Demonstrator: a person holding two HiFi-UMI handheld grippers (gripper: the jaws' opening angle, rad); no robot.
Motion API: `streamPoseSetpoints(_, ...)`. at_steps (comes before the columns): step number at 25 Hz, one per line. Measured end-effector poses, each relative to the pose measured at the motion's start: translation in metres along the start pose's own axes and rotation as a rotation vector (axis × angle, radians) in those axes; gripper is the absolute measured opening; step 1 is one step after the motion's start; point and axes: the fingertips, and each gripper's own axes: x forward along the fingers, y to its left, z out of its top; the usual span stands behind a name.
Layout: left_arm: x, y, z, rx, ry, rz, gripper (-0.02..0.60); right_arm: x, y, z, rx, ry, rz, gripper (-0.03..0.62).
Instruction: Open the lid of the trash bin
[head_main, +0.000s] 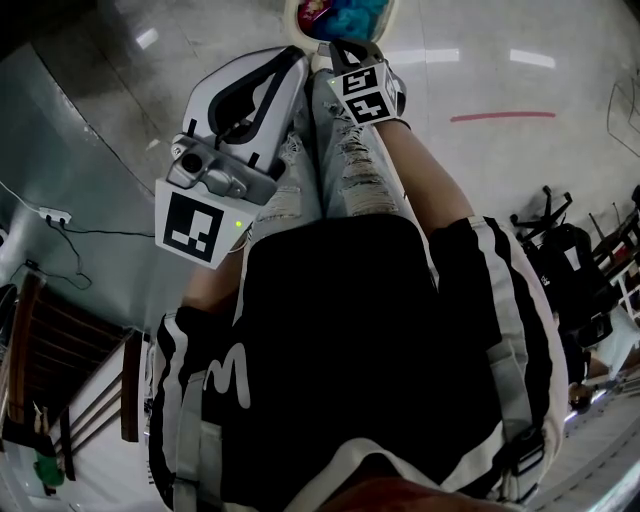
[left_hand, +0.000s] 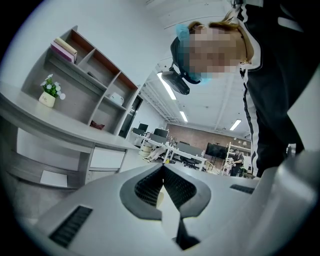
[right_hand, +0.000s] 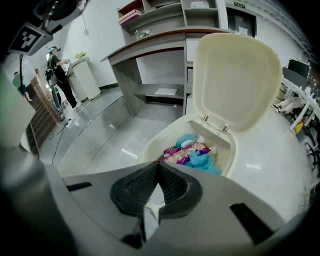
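I can read just one character: a white letter "M" on the person's black, white-striped garment (head_main: 228, 385). Above that garment, the black-and-white square marker on the left gripper's cube (head_main: 195, 228) and those on the right gripper's cube (head_main: 362, 93) show block patterns, not letters. In the right gripper view, a small green sign (right_hand: 239, 5) is too small for me to read.
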Motion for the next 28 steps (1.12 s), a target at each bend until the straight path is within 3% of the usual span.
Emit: streamPoseSetpoints(28, -0.008, -0.018, 0.029, 0.008, 0.009, -0.005, 0.002, -0.086, -0.006, 0.075, -0.040, -0.214, -0.052, 0.009)
